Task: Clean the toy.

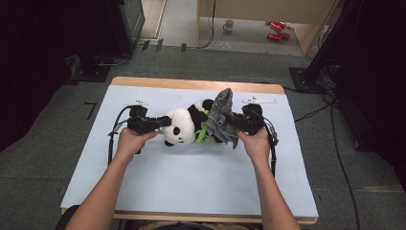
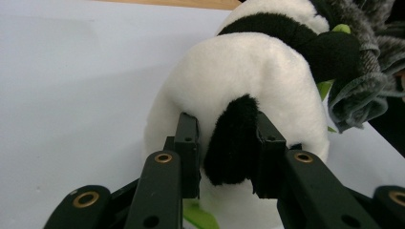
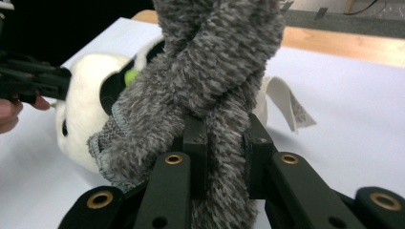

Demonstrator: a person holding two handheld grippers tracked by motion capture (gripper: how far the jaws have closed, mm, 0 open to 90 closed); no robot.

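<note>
Both forearms entering from the near edge of the table [image 1: 143, 191], bare, angled inward toward its middle. Left hand [image 1: 129, 141] wrapped around the left gripper [image 1: 160, 123], held low and level, pointing toward the right edge; jaws closed on the black ear of the panda toy [image 2: 248, 71], pads pressing it from both sides. Right hand [image 1: 256, 141] gripping the right gripper [image 1: 230, 125], likewise level, pointing toward the left edge, facing the other gripper across the middle. Jaws pinched tight on a fold of the grey fuzzy cloth [image 3: 215, 71]. Wrists roughly straight, elbows off the near edge. Cables trailing back along each hand.
</note>
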